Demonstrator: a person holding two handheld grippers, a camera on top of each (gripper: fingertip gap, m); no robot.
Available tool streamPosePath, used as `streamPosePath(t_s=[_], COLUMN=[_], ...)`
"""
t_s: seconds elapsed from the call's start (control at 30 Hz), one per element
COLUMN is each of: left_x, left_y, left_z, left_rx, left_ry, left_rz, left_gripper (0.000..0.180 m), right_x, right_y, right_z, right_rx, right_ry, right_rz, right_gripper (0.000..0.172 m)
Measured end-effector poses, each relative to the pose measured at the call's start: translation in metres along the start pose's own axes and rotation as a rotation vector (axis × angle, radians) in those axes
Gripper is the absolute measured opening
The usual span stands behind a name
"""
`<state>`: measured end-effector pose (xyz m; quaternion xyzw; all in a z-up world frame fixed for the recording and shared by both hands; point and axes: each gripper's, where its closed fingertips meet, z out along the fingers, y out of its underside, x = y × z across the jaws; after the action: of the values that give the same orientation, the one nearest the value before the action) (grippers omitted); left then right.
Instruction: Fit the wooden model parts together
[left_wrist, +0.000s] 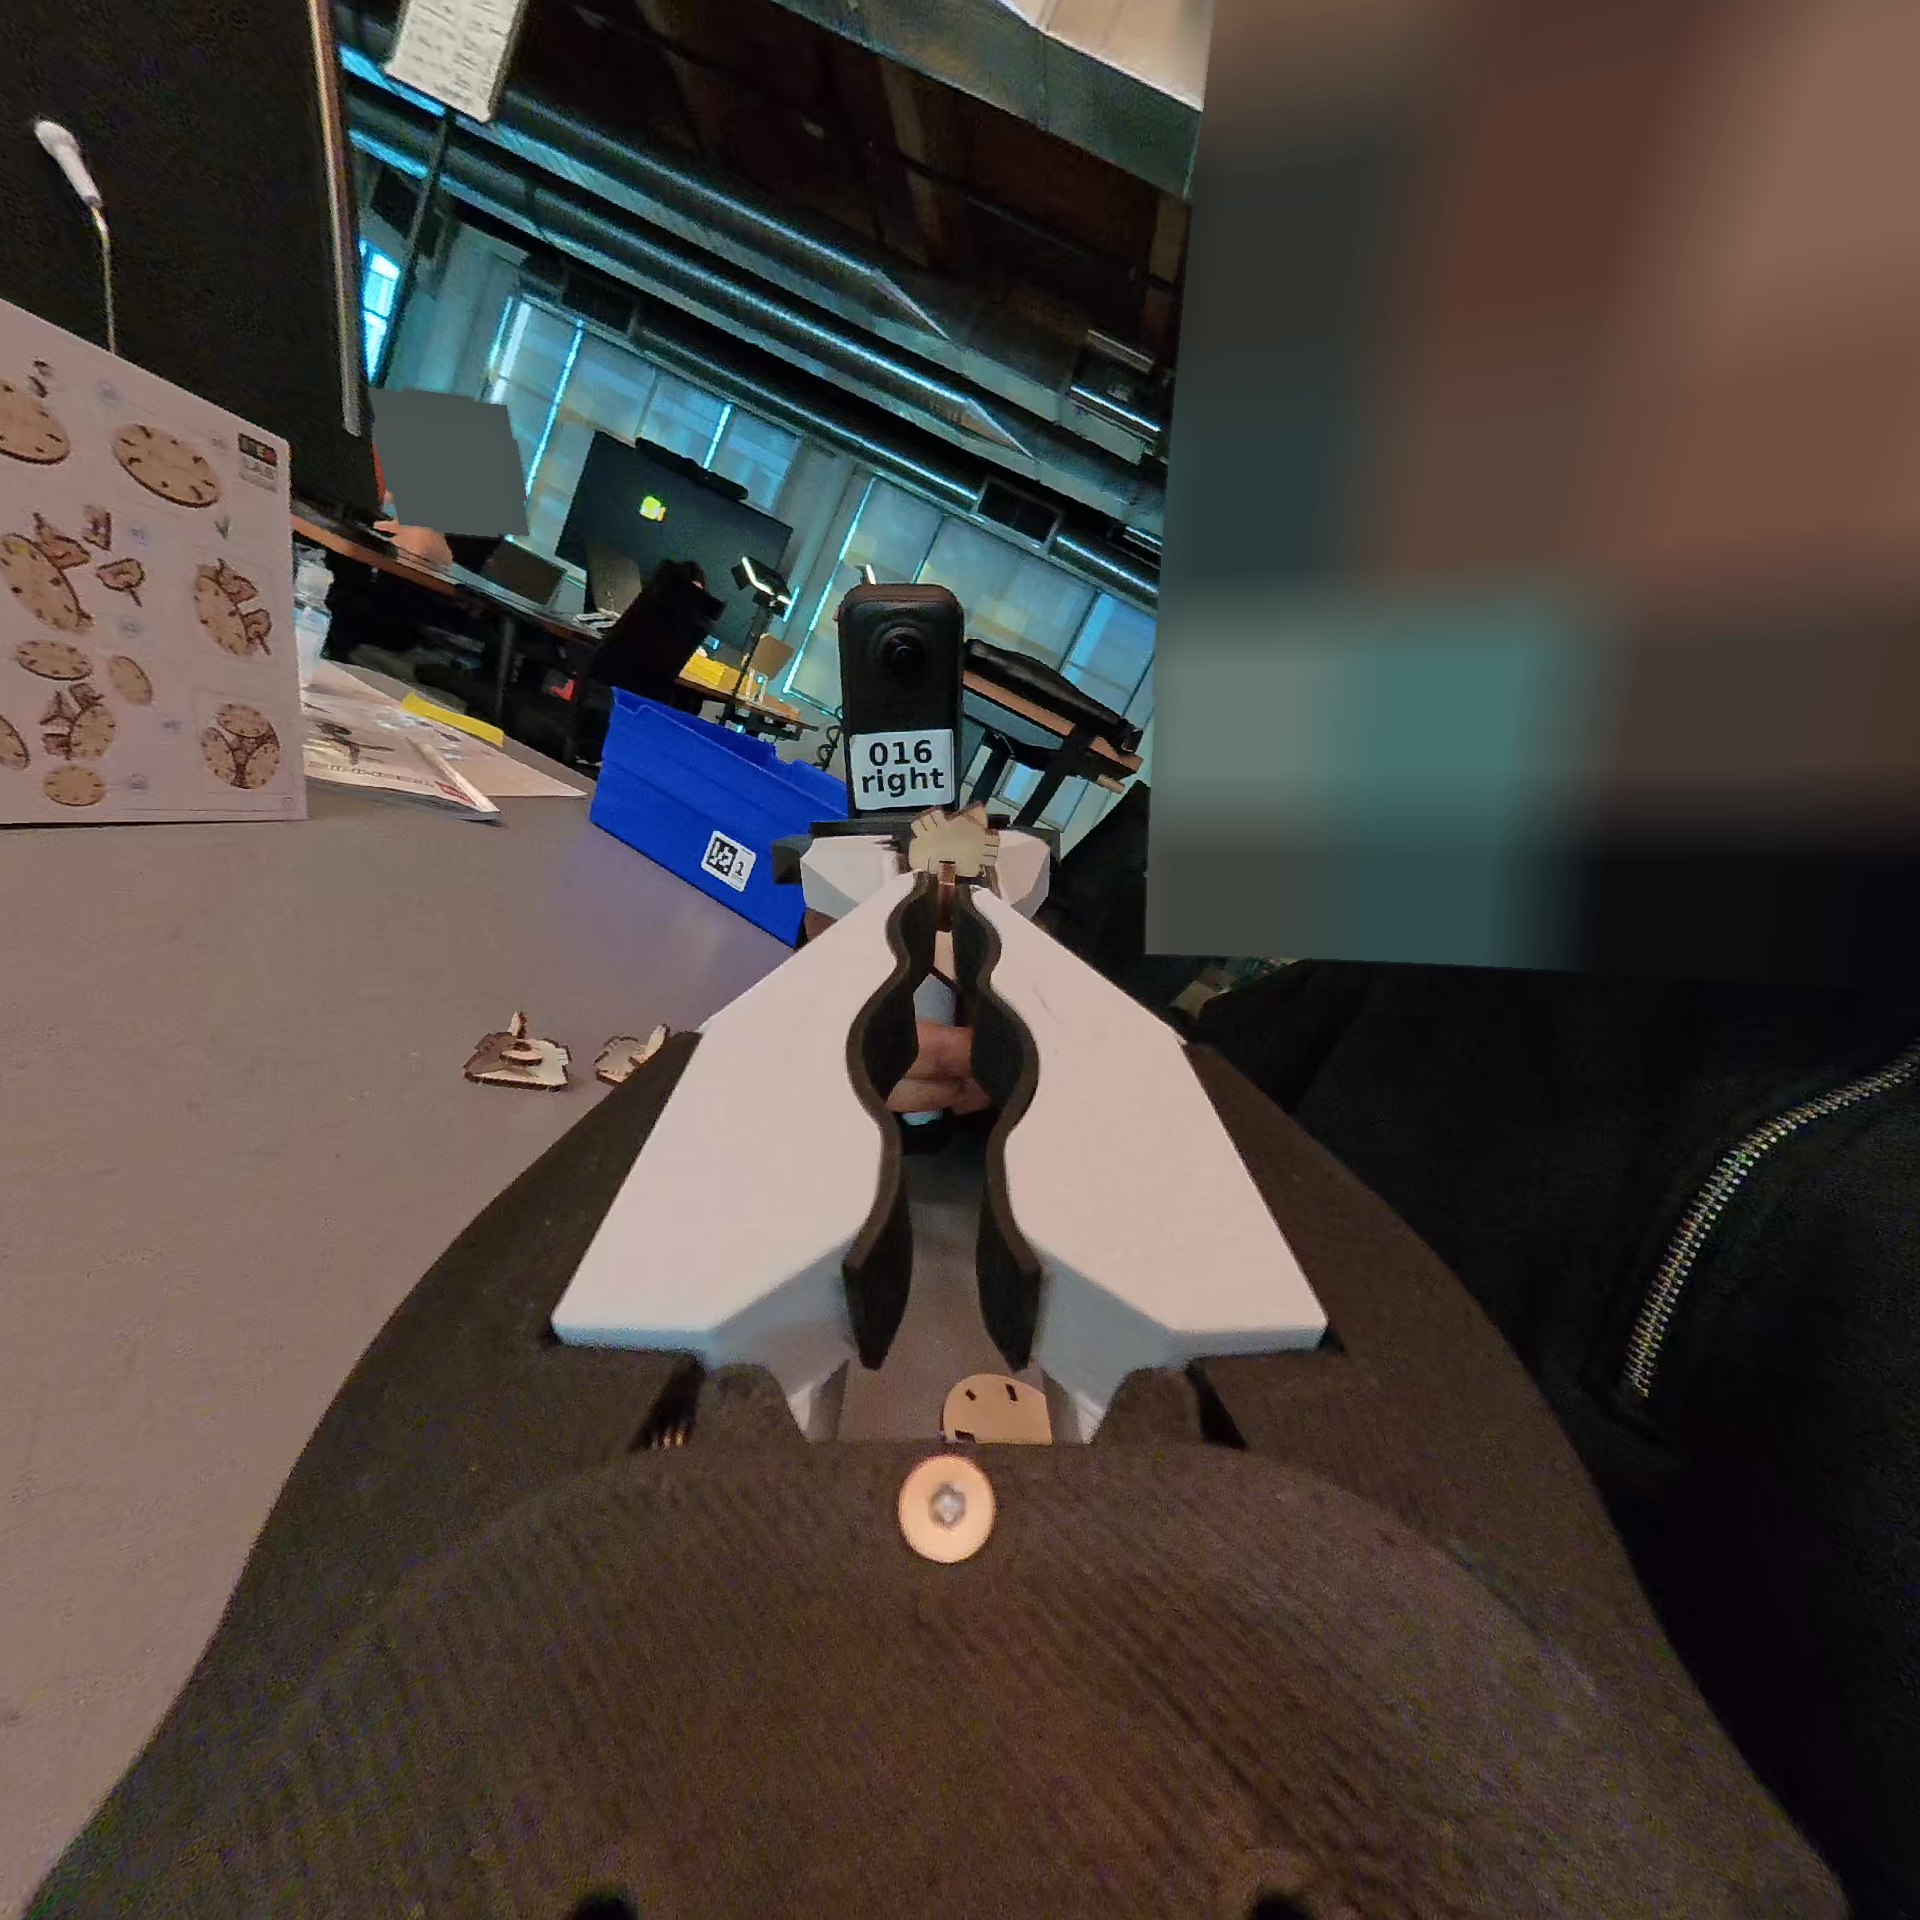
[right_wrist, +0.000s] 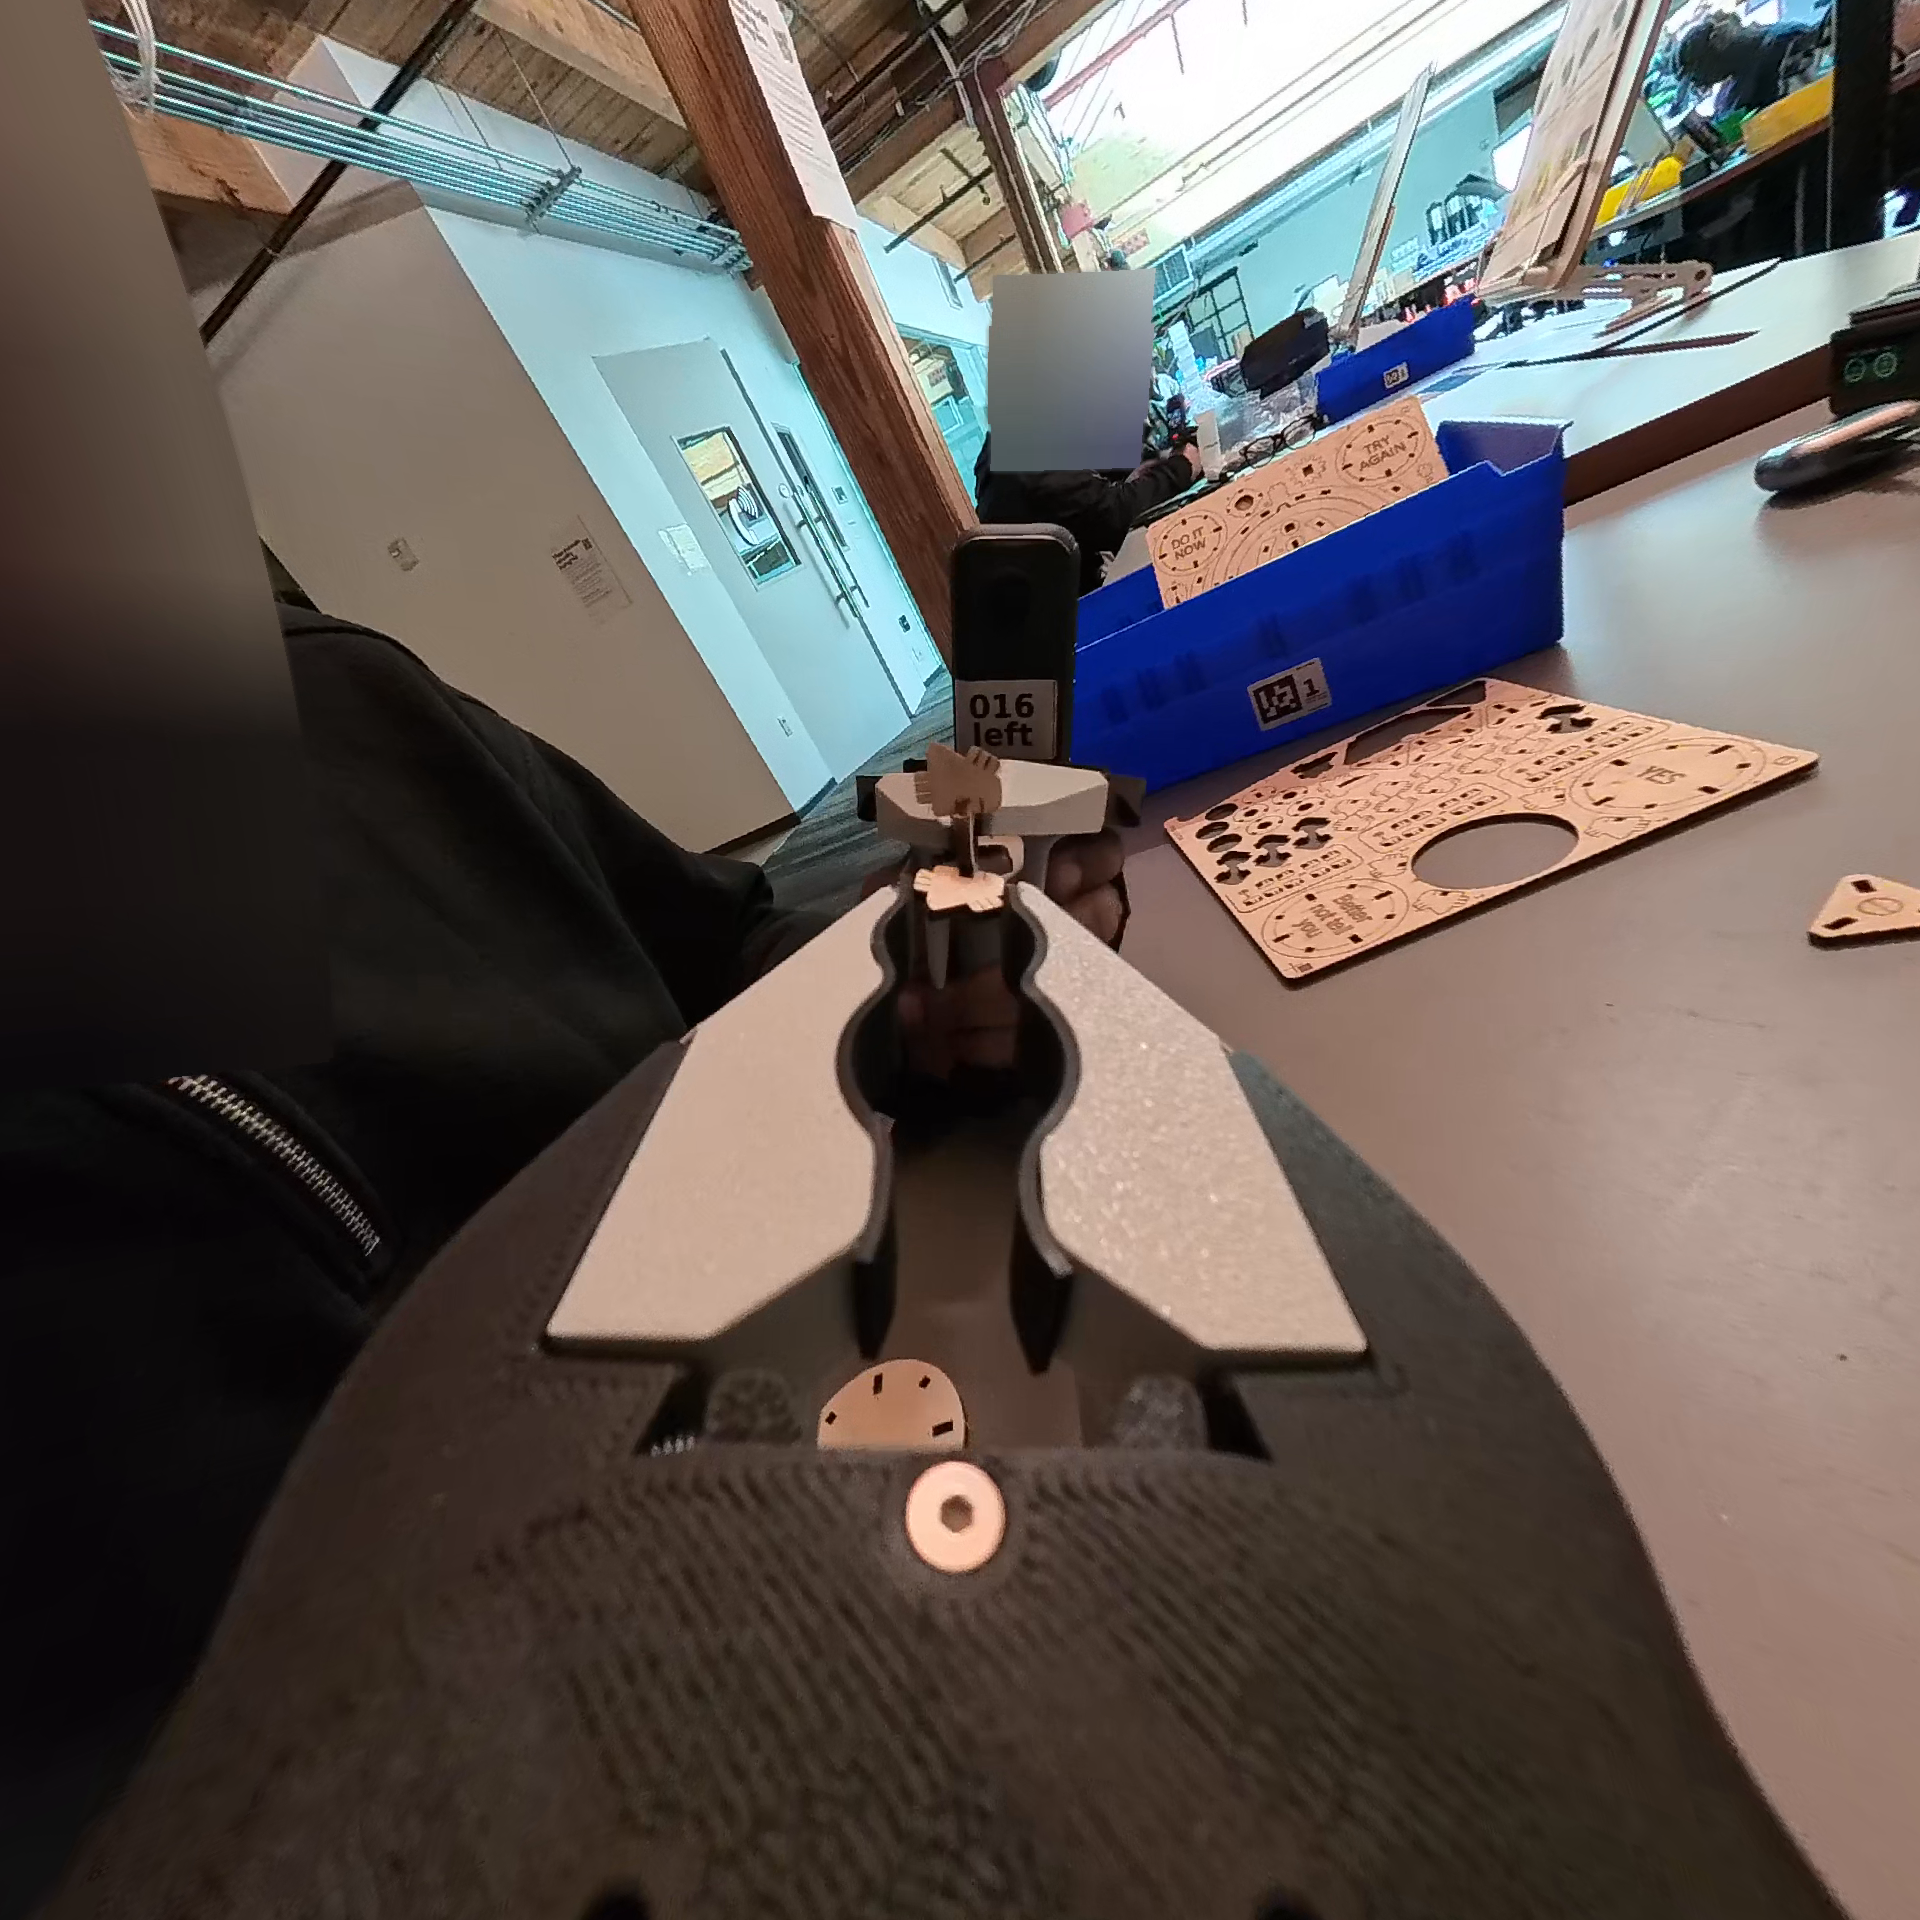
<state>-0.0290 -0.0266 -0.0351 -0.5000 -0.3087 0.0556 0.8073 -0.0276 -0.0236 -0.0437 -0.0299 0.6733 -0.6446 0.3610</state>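
Nearest the lens in both wrist views is a pale wooden disc with short slots around its rim (right_wrist: 891, 1405), lying on the bench below the roots of my fingers.

My two grippers face each other tip to tip, raised above the bench's near edge, close in front of my dark zipped jacket (right_wrist: 312, 1039). My left gripper (left_wrist: 943, 883) has its jaws closed down to a sliver on a thin wooden strip (left_wrist: 943, 899) seen edge-on, its long axis running up and down between the pads. My right gripper (right_wrist: 961, 899) has narrow jaws pinched on a flat hand-shaped wooden piece (right_wrist: 964, 890) that lies crosswise over the tips, its long axis running left to right. The strip rises from that piece towards the left gripper, so the two parts meet at a right angle, the strip's end at the middle of the flat piece. A second hand-shaped piece (right_wrist: 961, 781) shows at the far end of the strip, against the left gripper's white fingers; I cannot tell how it is fixed.

Neither hand is nearer: both are on the joint already.

On the bench, towards its far side, a blue bin (right_wrist: 1351, 623) stands with a punched-out wooden sheet (right_wrist: 1486, 821) just beside it. A few loose wooden pieces (left_wrist: 520, 1055) lie left of my left gripper, and a printed instruction sheet (left_wrist: 135, 582) stands propped further left.
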Motion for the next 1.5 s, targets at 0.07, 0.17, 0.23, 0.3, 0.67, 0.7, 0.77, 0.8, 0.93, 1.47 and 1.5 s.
streamPosePath(t_s=[0.07, 0.17, 0.23, 0.3, 0.67, 0.7, 0.77, 0.8, 0.93, 1.47, 1.5], left_x=[-0.001, -0.001, 0.0, 0.0, 0.0, 0.001, 0.001, 0.001, 0.001, -0.006, -0.006], left_y=[0.0, 0.001, 0.001, 0.001, 0.004, 0.004, 0.005, 0.004, 0.005, 0.01, 0.011], left_z=[0.0, 0.0, 0.0, 0.0, 0.001, 0.001, 0.001, 0.001, 0.003, 0.004, 0.004], left_rx=[-0.003, -0.004, -0.005, -0.007, -0.022, -0.023, -0.026, -0.024, -0.011, -0.037, -0.04], left_ry=[-0.006, -0.006, -0.001, -0.001, 0.01, 0.016, 0.021, 0.02, 0.016, -0.022, -0.017], left_rz=[-0.002, -0.002, -0.001, 0.003, -0.015, -0.02, -0.029, -0.031, -0.04, -0.071, -0.078], left_gripper=[0.0, 0.0, 0.0, 0.0, 0.001, 0.001, 0.001, 0.001, 0.001, 0.003, 0.003], right_x=[0.0, 0.001, 0.001, 0.001, 0.001, 0.001, 0.0, 0.0, 0.0, 0.006, 0.006], right_y=[-0.001, 0.0, 0.0, 0.0, 0.002, 0.003, 0.003, 0.003, 0.002, 0.007, 0.007], right_z=[-0.001, 0.0, 0.0, -0.001, -0.001, -0.001, -0.001, -0.001, -0.001, -0.004, -0.004], right_rx=[0.001, -0.007, -0.005, -0.004, -0.039, -0.038, -0.04, -0.039, -0.02, -0.04, -0.041], right_ry=[0.0, 0.009, 0.012, 0.014, 0.058, 0.052, 0.044, 0.044, 0.038, 0.036, 0.029], right_rz=[0.001, -0.009, -0.01, -0.012, -0.099, -0.093, -0.083, -0.083, -0.067, -0.013, -0.004], right_gripper=[0.014, 0.013, 0.013, 0.013, 0.013, 0.014, 0.014, 0.014, 0.014, 0.013, 0.013])
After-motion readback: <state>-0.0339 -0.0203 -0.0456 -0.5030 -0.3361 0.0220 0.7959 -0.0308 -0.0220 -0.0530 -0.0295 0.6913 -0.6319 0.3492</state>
